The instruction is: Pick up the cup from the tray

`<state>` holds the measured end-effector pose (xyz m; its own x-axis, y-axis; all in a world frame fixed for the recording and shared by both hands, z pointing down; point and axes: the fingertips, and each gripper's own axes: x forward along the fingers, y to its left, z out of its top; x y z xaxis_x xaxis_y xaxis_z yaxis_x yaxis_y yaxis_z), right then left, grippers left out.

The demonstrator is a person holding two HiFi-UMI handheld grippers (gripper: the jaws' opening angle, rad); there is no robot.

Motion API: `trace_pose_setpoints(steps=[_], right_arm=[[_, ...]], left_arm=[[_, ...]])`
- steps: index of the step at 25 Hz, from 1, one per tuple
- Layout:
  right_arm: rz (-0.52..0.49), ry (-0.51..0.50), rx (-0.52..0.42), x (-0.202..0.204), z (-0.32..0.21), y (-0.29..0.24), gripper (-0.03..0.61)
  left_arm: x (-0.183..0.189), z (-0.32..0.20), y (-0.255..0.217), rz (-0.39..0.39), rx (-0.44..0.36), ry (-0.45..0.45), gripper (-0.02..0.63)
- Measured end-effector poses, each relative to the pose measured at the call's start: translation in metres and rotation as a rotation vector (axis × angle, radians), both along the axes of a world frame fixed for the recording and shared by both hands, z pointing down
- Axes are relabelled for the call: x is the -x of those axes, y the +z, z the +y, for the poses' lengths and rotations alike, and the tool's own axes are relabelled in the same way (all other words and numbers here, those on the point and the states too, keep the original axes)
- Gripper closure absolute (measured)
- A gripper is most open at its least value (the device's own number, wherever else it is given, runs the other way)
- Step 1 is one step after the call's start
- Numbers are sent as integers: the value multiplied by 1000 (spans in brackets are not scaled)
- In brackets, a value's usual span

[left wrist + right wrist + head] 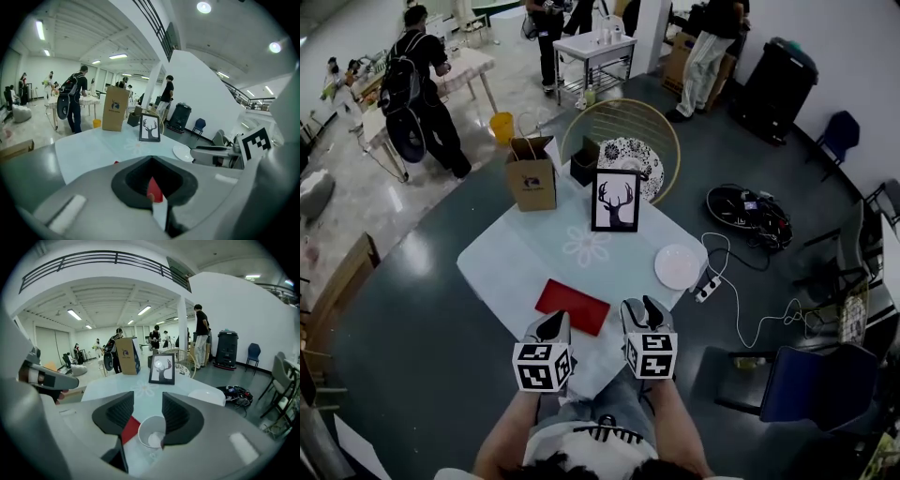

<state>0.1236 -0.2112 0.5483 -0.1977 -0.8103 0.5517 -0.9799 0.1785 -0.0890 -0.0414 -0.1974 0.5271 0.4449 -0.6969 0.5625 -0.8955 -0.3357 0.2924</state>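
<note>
The white cup (151, 433) shows from above in the right gripper view, low in the gap between my right gripper's (147, 397) jaws. Its right rim runs under the right jaw's edge, while a strip of the red tray (130, 429) shows between the cup and the left jaw. The jaws stand partly apart. In the head view the right gripper (645, 307) hovers at the right end of the red tray (572, 307) and hides the cup. My left gripper (551, 326) hangs over the tray's near edge. Its jaws (152, 159) meet at the tips, with only the tray (153, 190) showing through.
On the pale tablecloth (516, 262) stand a framed deer picture (615, 201), a brown paper bag (532, 174), a black box (584, 161) and a white plate (678, 266). A power strip and cable (709, 288) lie on the floor to the right. People stand at far tables.
</note>
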Motion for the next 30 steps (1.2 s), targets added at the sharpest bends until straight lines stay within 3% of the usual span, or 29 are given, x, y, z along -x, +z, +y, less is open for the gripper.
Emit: trace_pose_setpoints(steps=[4, 9, 12, 19, 30], right_arm=[[-13, 50, -54, -1, 8, -23, 468], [54, 69, -63, 3, 29, -26, 494], [63, 77, -78, 7, 42, -31, 554], [28, 47, -70, 23, 72, -30, 554], [68, 46, -42, 26, 91, -28, 555]], left_arm=[[17, 2, -10, 0, -33, -44, 614], [30, 16, -20, -17, -75, -44, 614], [34, 26, -21, -11, -81, -45, 614], [29, 52, -19, 32, -58, -35, 614], [21, 69, -22, 15, -82, 21, 614]])
